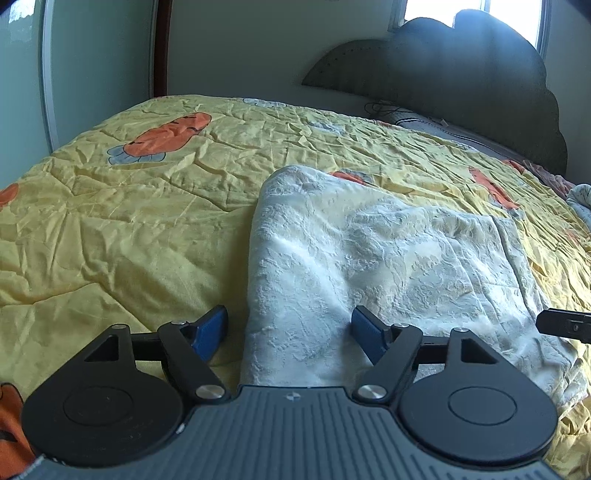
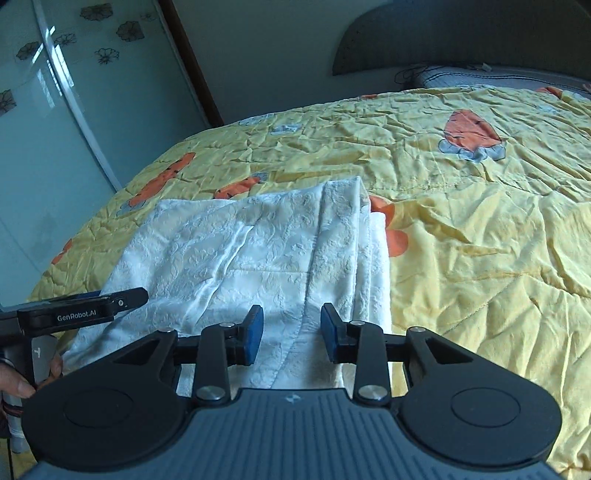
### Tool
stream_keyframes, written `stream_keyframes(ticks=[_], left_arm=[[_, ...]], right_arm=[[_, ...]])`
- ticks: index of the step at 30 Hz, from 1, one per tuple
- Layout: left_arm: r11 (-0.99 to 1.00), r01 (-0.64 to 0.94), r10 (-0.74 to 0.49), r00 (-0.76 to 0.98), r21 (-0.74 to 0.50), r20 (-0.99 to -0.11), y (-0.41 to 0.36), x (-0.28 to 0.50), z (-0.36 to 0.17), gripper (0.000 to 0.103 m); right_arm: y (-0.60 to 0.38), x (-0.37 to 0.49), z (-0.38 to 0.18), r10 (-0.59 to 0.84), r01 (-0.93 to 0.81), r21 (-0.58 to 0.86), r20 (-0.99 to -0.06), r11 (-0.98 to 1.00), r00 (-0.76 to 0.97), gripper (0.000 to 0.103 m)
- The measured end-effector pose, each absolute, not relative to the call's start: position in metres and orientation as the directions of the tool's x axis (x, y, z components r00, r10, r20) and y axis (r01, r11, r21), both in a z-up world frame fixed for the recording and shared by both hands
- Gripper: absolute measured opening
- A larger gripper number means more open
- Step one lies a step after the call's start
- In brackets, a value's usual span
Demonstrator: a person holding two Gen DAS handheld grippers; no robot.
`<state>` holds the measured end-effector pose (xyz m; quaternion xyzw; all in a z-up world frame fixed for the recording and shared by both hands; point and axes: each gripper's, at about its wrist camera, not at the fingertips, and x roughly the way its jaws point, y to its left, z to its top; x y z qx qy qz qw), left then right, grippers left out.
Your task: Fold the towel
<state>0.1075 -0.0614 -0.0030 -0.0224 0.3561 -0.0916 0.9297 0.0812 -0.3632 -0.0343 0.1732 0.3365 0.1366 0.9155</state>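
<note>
Item: white textured towel with an embossed leaf-like pattern (image 1: pixel 373 258) (image 2: pixel 258 254), partly folded, lying on a bed covered by a crumpled yellow quilt printed with orange carrots (image 1: pixel 140 206) (image 2: pixel 480 229). Layered edges stacked along the towel's right side in the right wrist view.

Left hand-held gripper (image 1: pixel 288 334): jaws spread wide, blue pads (image 1: pixel 210 332) empty. The towel's left edge runs forward between the two pads; the right pad sits over the cloth, the left pad over bare quilt. Whether either pad touches fabric cannot be told.

Right hand-held gripper (image 2: pixel 291 332): jaws apart, blue pads (image 2: pixel 253 334) empty, positioned above the towel's near edge, with a hem line running between them. Contact cannot be told.

Left unit seen to the left of the right hand-held gripper, black bar marked "GenRobot.AI", held by a person's hand (image 2: pixel 22 380).

Beyond both hand-held grippers: dark padded scalloped headboard (image 1: pixel 461 74) (image 2: pixel 461 33). Far left: frosted glass sliding door with flower decals (image 2: pixel 55 110)
</note>
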Motion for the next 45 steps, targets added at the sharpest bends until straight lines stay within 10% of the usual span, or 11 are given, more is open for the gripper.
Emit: stream_keyframes(ticks=[7, 29, 45], left_arm=[[0.974, 0.227, -0.201, 0.792, -0.027, -0.577, -0.07, 0.057, 0.011, 0.071], [0.923, 0.385, -0.321, 0.766, -0.003, -0.557, -0.086, 0.011, -0.009, 0.074], [0.988, 0.139, -0.155, 0.887, -0.068, -0.436, 0.037, -0.075, 0.048, 0.079]], right_arm=[[-0.345, 0.07, -0.039, 0.383, -0.211, 0.34, -0.589, 0.916, 0.712, 0.062], [-0.332, 0.043, -0.052, 0.431, -0.277, 0.344, -0.544, 0.897, 0.72, 0.066], [-0.39, -0.067, -0.034, 0.196, -0.062, 0.246, -0.57, 0.967, 0.798, 0.066]])
